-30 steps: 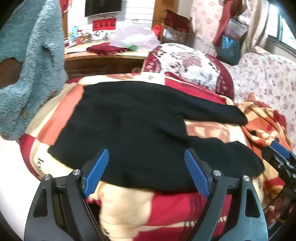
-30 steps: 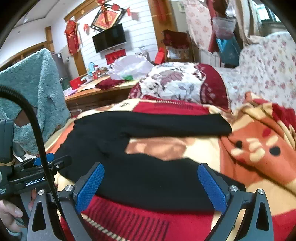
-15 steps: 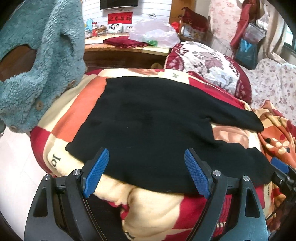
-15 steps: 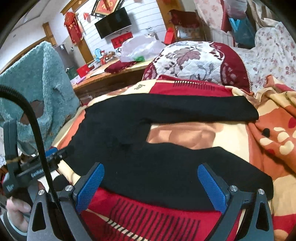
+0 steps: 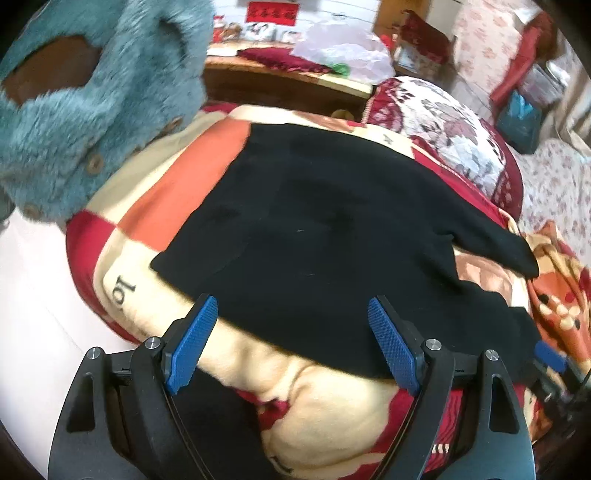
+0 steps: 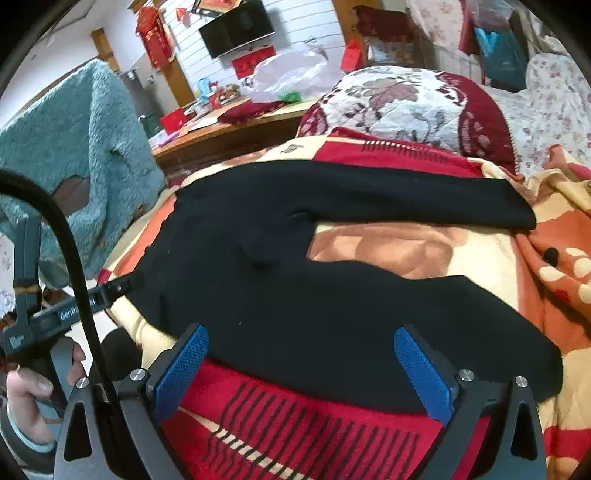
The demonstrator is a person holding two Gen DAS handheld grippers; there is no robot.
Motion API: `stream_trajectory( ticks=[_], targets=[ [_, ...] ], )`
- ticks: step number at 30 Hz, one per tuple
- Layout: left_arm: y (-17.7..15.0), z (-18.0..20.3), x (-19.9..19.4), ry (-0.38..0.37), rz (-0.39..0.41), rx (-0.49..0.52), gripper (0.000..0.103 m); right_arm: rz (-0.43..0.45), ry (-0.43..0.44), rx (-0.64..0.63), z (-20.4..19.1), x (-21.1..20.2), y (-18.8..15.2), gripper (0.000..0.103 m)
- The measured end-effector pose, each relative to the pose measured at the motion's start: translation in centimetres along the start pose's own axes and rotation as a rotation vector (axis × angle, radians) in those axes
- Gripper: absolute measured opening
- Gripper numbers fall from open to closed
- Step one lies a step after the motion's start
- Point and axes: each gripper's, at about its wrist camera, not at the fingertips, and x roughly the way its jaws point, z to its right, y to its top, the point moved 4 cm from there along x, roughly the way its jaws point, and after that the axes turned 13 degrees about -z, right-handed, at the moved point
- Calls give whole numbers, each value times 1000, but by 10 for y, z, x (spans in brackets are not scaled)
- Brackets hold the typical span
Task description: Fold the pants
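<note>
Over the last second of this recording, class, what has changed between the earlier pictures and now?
Both open grippers have come in lower and closer: the left gripper toward the near waist edge of the black pants, the right gripper toward the near leg. Nothing was taken hold of or let go. The pants stayed spread on the patterned blanket, legs apart.

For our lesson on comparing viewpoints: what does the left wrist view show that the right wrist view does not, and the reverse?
Only the left wrist view shows the wide waist end of the black pants from above, and the white floor beside the bed.

Only the right wrist view shows the wall television and the person's hand gripping the left tongs.

Both show the pants lying flat with legs spread on the patterned blanket, the teal fleece garment, the floral pillow, and open tongs at the near edge.
</note>
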Motion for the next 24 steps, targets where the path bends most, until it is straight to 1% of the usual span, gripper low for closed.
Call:
stream_trajectory(
  ticks=[5, 9, 13, 17, 24],
  targets=[
    [-2, -27, 1, -23, -34, -90, 84, -20, 7, -32, -9, 11, -5, 101],
    [-3, -41, 7, -23, -57, -135, 84, -38, 29, -50, -17, 21, -8, 101],
    [-2, -54, 15, -36, -75, -198, 84, -58, 32, -80, -23, 28, -11, 101],
    [1, -61, 24, -40, -97, -233, 84, -62, 30, -130, -32, 31, -14, 101],
    [12, -63, 33, -49, -93, -270, 84, -85, 51, -194, -45, 42, -22, 101]
  ],
)
